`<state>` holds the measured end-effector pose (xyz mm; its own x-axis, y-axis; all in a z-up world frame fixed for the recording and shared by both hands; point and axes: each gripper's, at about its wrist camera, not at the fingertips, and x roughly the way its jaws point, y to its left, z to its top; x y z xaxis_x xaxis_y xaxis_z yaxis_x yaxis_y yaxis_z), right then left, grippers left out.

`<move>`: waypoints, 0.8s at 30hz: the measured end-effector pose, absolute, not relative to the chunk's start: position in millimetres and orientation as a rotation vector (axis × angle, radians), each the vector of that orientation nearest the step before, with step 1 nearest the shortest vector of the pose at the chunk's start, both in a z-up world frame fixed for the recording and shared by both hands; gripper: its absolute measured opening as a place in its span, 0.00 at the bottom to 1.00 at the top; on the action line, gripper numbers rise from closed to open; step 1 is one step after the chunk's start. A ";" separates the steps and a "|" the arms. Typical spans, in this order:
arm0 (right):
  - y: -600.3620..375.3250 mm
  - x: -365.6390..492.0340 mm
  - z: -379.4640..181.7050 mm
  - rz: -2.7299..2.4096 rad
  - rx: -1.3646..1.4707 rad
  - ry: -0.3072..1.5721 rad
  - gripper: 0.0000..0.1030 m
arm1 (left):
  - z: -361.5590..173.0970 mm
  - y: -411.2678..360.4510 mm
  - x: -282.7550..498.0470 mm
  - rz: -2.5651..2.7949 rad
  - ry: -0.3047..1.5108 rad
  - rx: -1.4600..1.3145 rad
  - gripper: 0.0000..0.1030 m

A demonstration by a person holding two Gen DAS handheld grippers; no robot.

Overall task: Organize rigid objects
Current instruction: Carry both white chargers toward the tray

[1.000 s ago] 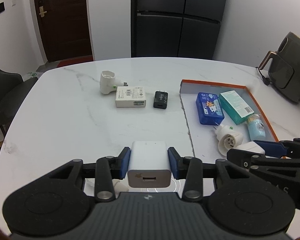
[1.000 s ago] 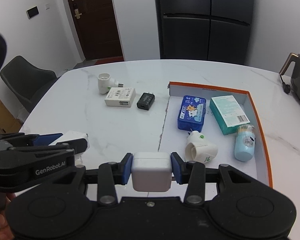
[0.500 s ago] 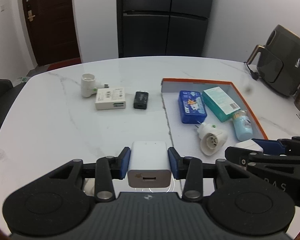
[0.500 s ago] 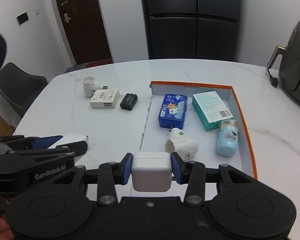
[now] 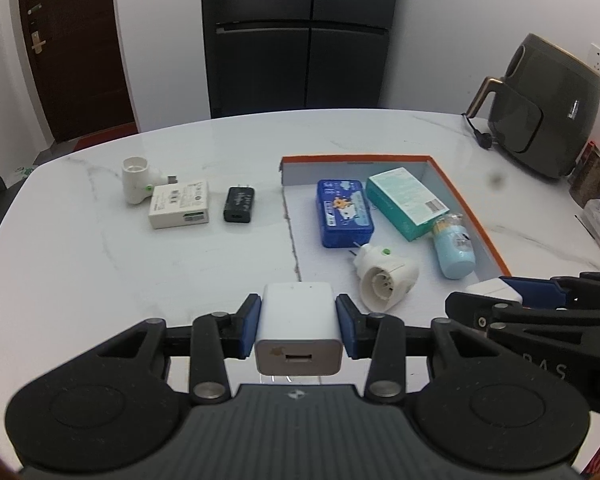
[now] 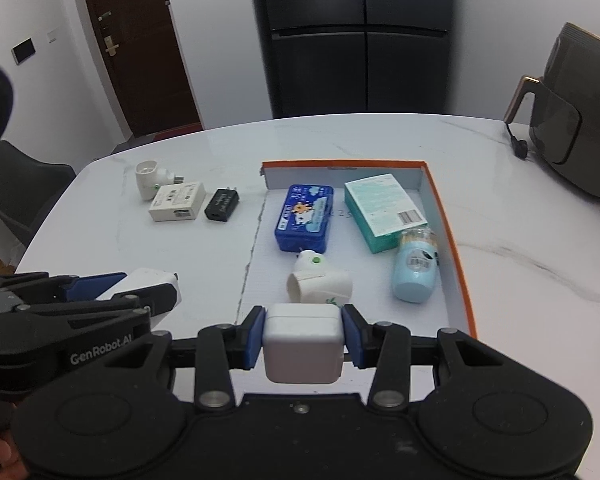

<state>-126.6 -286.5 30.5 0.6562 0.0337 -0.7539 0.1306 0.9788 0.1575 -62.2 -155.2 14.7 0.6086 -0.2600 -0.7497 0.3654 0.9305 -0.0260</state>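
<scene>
The counter [image 5: 80, 272] carries an orange-rimmed box [image 6: 453, 240] at 1 o'clock, apparently the collecting bin. Each tool pinches a charger bound there: left tool [image 5: 298, 330] a white USB adapter [image 5: 298, 322], right tool [image 6: 303, 338] a rounded white cube [image 6: 303, 340].

Left gripper [image 5: 299, 326] fingers [image 5: 248, 331] clamp a white charger [image 5: 298, 334] above the desk [image 5: 100, 272], near the orange-rimmed tray [image 5: 473, 208].
</scene>
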 end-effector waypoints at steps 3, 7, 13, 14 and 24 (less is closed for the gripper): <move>-292.9 -128.4 30.2 -0.066 0.209 0.854 0.49 | 13.4 -162.8 -63.7 -0.373 0.842 0.141 0.40; -301.6 -131.0 29.8 -0.083 0.218 0.853 0.49 | 12.6 -172.4 -66.0 -0.389 0.841 0.150 0.40; -313.6 -135.2 29.4 -0.105 0.230 0.852 0.49 | 12.2 -184.5 -67.4 -0.410 0.841 0.160 0.40; -315.6 -135.8 29.3 -0.107 0.233 0.851 0.49 | 12.1 -186.3 -67.5 -0.414 0.841 0.161 0.40; -333.4 -138.1 27.9 -0.130 0.245 0.851 0.50 | 9.6 -204.5 -69.1 -0.438 0.844 0.174 0.40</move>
<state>-138.1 -333.4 27.9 0.6536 -0.0163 -0.7566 0.2112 0.9640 0.1617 -69.1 -204.5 9.7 0.5821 -0.3052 -0.7537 0.4412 0.8971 -0.0226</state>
